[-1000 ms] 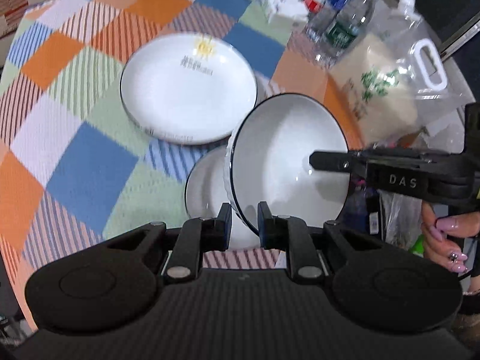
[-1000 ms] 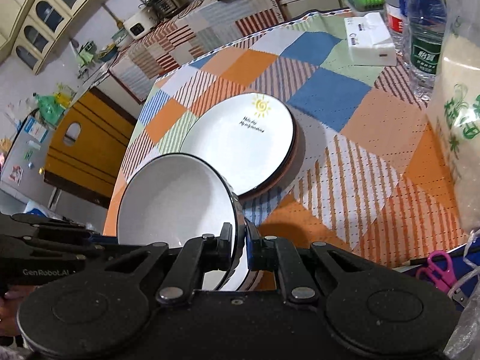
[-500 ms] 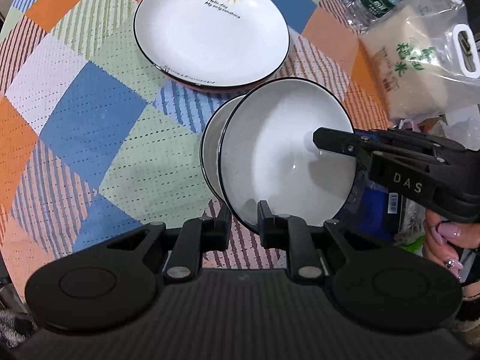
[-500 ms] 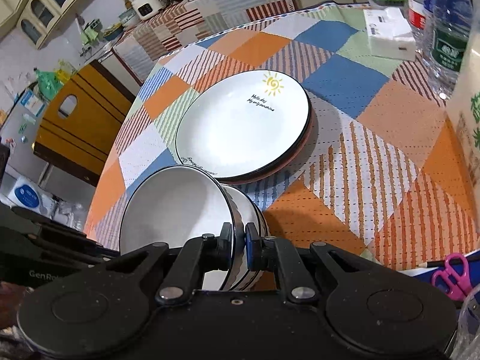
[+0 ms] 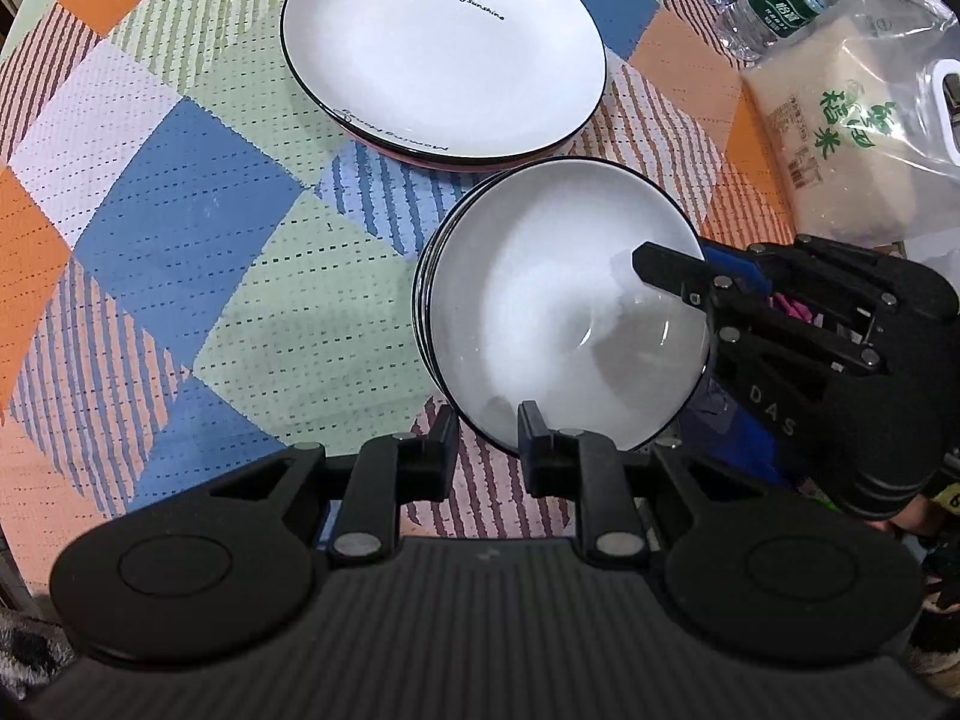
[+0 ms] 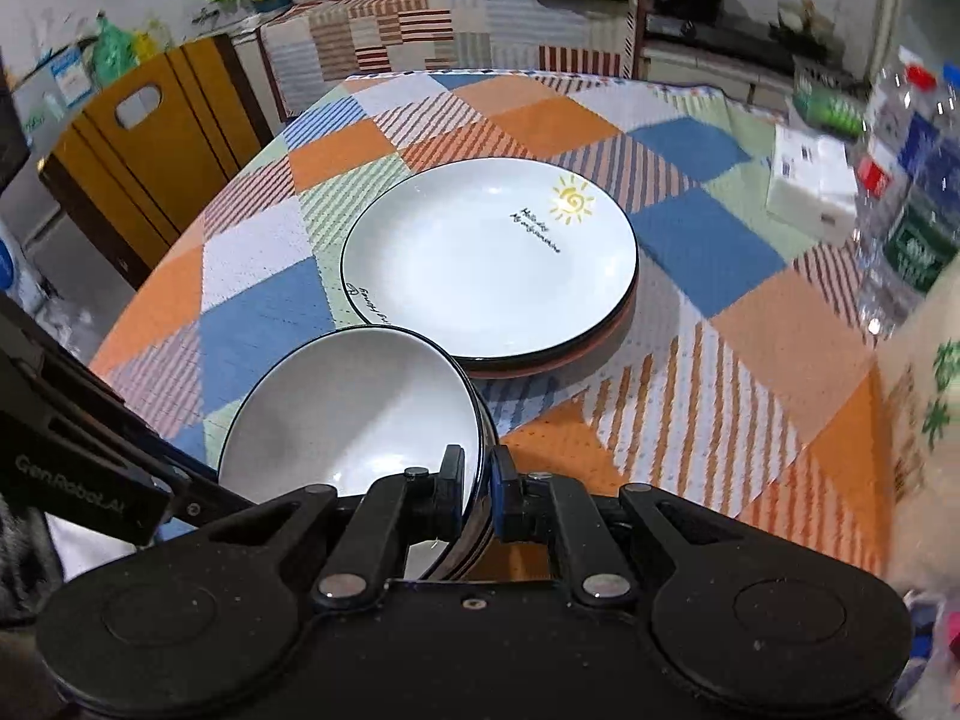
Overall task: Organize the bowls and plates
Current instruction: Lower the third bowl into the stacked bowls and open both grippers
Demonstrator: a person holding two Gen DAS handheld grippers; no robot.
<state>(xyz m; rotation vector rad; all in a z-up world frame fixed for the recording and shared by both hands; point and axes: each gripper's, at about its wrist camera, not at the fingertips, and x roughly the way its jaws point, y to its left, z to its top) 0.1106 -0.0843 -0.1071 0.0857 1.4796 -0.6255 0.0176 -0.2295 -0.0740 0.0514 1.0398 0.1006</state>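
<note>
Left gripper (image 5: 485,427): nearest the left wrist camera; fingers spread, one on each side of the near rim of the top bowl. The gap is wider than the rim, and contact with either finger cannot be confirmed.
Right gripper (image 6: 477,480): fingers pressed onto the rim of the top bowl, 1 finger inside, 1 outside. In the left wrist view it enters from the right edge of the bowl (image 5: 672,270).
Top bowl (image 5: 564,312): white with a dark rim line, nested in a bowl stack (image 6: 480,516), whose further rims show beneath it. The stack rests on the tablecloth (image 5: 240,276) near the table edge.
Plate stack (image 5: 444,54): just beyond the bowls. Top plate white with a yellow sun and script; a pinkish plate edge shows below it. Whether the bowls touch it cannot be determined.
Rice bag (image 5: 852,138): far right, transparent with a handle.
Water bottles (image 5: 774,0): behind the rice bag.
White packet (image 6: 813,180): beside the bottles.
Chair (image 6: 150,144): yellow-brown, beyond the far table edge.
</note>
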